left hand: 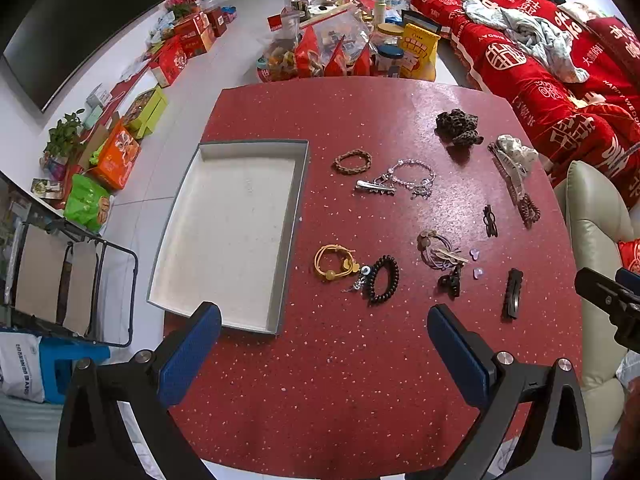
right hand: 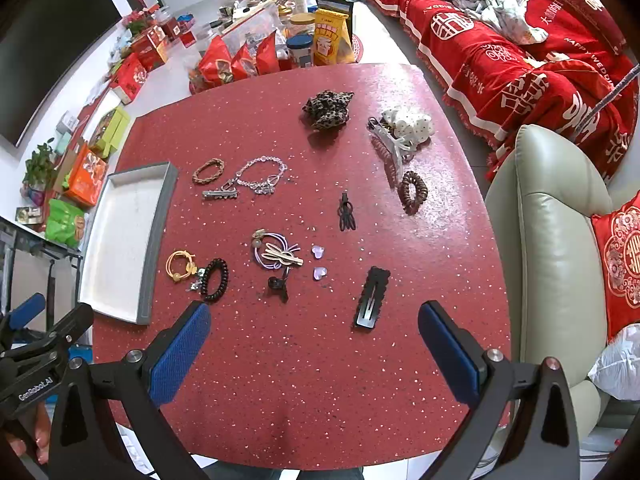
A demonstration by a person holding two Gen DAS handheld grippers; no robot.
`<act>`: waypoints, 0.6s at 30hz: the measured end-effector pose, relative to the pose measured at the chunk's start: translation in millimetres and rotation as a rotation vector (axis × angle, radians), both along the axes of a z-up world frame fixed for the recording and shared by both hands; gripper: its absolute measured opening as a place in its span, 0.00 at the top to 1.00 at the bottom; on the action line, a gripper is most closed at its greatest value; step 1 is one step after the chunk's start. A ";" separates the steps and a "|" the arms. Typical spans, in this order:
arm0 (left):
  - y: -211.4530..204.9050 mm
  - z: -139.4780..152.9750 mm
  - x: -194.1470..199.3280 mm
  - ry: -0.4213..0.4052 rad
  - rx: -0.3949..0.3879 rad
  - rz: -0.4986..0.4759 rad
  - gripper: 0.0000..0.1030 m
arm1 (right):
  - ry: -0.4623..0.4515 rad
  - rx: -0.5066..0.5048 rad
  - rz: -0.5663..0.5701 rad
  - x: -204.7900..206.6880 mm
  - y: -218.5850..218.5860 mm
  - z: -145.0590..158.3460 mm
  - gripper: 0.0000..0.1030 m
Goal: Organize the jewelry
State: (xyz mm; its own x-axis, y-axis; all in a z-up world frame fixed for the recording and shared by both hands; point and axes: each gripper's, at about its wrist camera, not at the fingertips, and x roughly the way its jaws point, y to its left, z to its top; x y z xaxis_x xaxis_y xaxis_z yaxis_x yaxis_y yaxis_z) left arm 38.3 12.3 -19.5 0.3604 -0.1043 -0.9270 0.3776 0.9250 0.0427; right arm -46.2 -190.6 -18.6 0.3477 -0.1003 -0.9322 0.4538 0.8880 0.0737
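Observation:
A red table (left hand: pixel 340 380) holds an empty grey-rimmed white tray (left hand: pixel 230 236), which also shows in the right wrist view (right hand: pixel 120 236). Scattered jewelry and hair pieces lie to its right: a braided brown bracelet (left hand: pixel 353 161), a silver chain bracelet (left hand: pixel 412 178), a yellow cord bracelet (left hand: pixel 334 266), a black bead bracelet (left hand: pixel 384 284), purple hair ties (right hand: pixel 276 254), a black flat clip (right hand: pixel 372 296), a leopard scrunchie (right hand: pixel 328 108). My left gripper (left hand: pixel 324 344) is open and empty above the table's near edge. My right gripper (right hand: pixel 314 344) is open and empty, just short of the black clip.
A cream leather chair (right hand: pixel 552 240) stands at the table's right. A red-covered sofa (right hand: pixel 520 40) is beyond it. Snack bags and jars (left hand: pixel 340 48) crowd the floor behind the table. Boxes and a black rack (left hand: pixel 72 280) line the left.

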 end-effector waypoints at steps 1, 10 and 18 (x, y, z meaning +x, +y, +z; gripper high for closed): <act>-0.1 -0.1 0.0 0.000 0.000 0.000 0.00 | 0.000 0.000 -0.001 0.0 0.0 0.1 0.00; 3.3 -3.2 -0.7 0.002 0.005 0.001 0.00 | 0.002 0.002 -0.003 -0.4 1.2 -1.1 0.00; 2.9 -3.8 -0.4 0.003 0.007 0.002 0.00 | 0.002 0.003 -0.002 -0.4 1.0 -1.3 0.00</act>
